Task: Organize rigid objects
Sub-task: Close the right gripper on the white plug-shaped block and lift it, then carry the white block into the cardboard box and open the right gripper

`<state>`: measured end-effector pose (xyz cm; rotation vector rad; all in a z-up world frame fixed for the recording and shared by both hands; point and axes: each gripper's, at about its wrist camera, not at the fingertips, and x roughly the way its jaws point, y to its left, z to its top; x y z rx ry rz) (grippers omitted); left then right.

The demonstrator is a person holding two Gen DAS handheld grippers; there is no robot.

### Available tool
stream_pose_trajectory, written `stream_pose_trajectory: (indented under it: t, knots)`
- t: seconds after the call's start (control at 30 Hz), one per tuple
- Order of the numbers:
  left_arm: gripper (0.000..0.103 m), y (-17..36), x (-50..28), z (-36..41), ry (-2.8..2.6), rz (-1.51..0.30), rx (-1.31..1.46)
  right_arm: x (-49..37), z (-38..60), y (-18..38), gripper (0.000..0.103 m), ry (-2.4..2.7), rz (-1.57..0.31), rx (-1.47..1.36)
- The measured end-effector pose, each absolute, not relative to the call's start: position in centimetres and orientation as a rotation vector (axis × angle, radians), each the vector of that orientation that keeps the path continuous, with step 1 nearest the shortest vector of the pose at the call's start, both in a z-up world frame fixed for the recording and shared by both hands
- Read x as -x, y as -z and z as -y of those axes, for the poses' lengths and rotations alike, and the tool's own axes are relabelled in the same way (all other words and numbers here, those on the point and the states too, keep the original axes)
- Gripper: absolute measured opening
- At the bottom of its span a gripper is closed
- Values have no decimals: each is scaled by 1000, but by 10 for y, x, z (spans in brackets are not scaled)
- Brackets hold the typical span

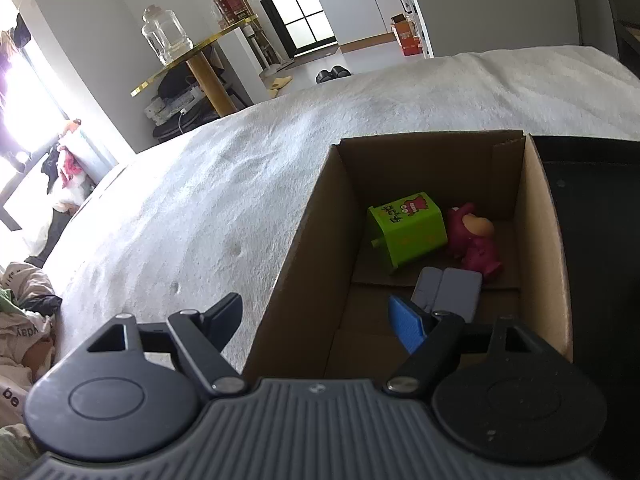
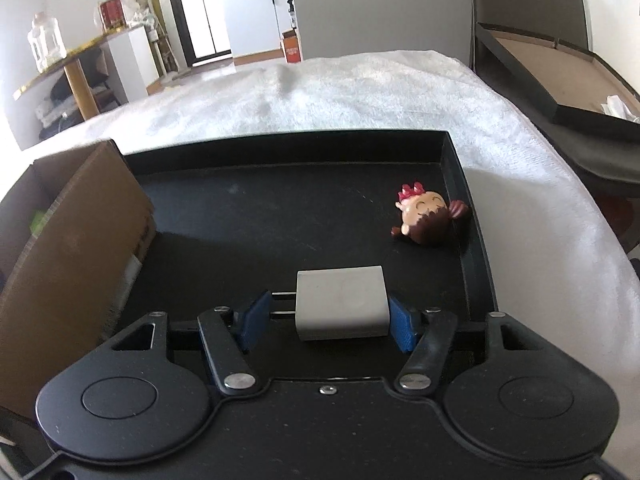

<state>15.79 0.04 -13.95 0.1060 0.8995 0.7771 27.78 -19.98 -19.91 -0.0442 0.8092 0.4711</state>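
Observation:
A cardboard box (image 1: pixel 308 240) stands on the white bed cover and holds a green toy block (image 1: pixel 408 234), a magenta bear figure (image 1: pixel 476 240) and a grey flat case (image 1: pixel 452 288). My left gripper (image 1: pixel 316 320) is open, straddling the box's left wall with one finger inside. In the right wrist view a black tray (image 2: pixel 280 216) holds a white plug charger (image 2: pixel 342 304) and a doll-head figure (image 2: pixel 430 218) at its right wall. My right gripper (image 2: pixel 326 320) has its blue pads (image 2: pixel 402 326) on both sides of the charger, the left pad at the prongs.
The box (image 2: pixel 80 248) stands against the tray's left side. A gold-edged side table (image 1: pixel 192 60) with a glass jar stands beyond the bed. Clothes (image 1: pixel 24 312) lie at the left. A dark open box (image 2: pixel 560 76) lies right of the bed.

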Motion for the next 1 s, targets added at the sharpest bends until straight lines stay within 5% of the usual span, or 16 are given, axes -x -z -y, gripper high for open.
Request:
stream_pose_trajectory:
  t: [1.0]
  knots:
    - [79, 132, -129, -34, -730, -855, 40, -244, 155, 134, 60, -714, -545, -37]
